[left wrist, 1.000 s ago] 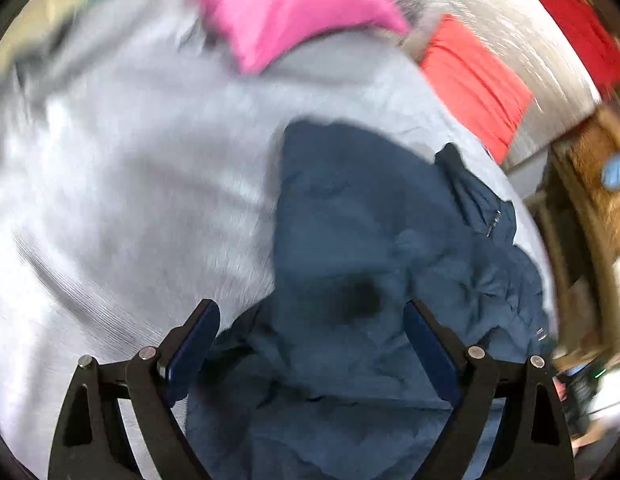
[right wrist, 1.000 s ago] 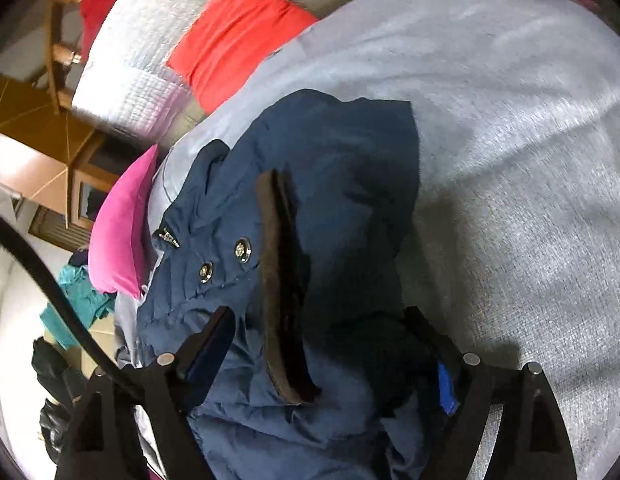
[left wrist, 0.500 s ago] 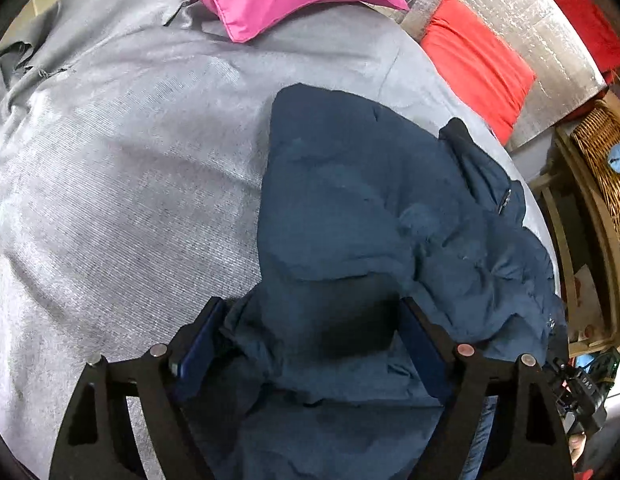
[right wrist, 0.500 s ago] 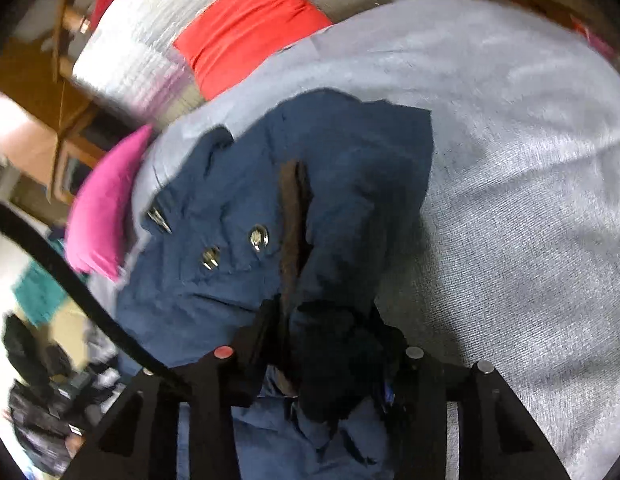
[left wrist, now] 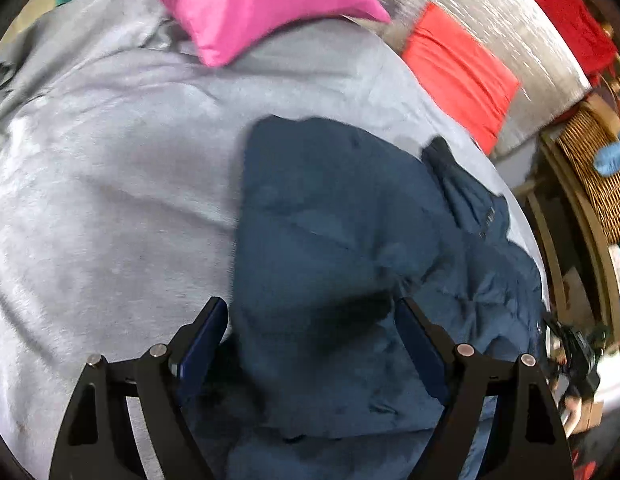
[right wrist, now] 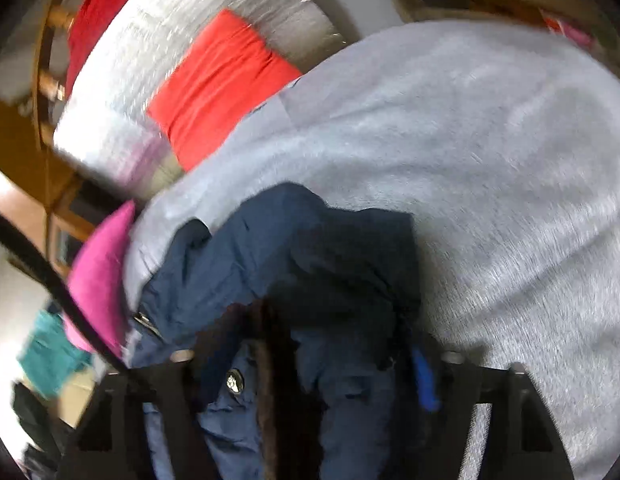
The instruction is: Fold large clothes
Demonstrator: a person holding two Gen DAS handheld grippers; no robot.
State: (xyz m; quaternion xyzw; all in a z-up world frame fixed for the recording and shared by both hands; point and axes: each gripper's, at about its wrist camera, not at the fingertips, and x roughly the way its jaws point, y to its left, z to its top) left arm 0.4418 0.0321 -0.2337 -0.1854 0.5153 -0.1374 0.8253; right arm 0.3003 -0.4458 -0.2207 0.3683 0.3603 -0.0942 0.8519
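At the bottom of the left wrist frame, the left hand-held gripper (left wrist: 310, 316) stood released, its two fingers spread wide with a fold of the navy jacket (left wrist: 349, 240) bulging between them; whether the pads touched the cloth could not be told. Across the bottom of the right wrist frame, the right hand-held gripper (right wrist: 306, 352) was blurred and largely covered by bunched jacket (right wrist: 310, 248) fabric, so whether it was clenched on the cloth or released could not be told; a blue pad (right wrist: 423, 380) showed at lower right, and a dark brown trim strip (right wrist: 270, 380) and a metal snap (right wrist: 234, 382) lay between its fingers.

Beyond the grippers, the jacket lay crumpled on the grey bedspread (left wrist: 110, 200), filling the centre and lower right of the left frame, with a zipper pull (left wrist: 487, 220) near its right edge. Farther off, a pink pillow (left wrist: 250, 4) rested on the bed at the top of that frame, and a red cushion (left wrist: 457, 72) leaned against a silvery quilted panel (left wrist: 509, 20) at upper right. At the far right edge sat a wicker basket (left wrist: 597, 184). Toward the upper left of the right frame, the same red cushion (right wrist: 218, 84) and panel (right wrist: 182, 40) appeared, with the pink pillow (right wrist: 102, 272) at left.
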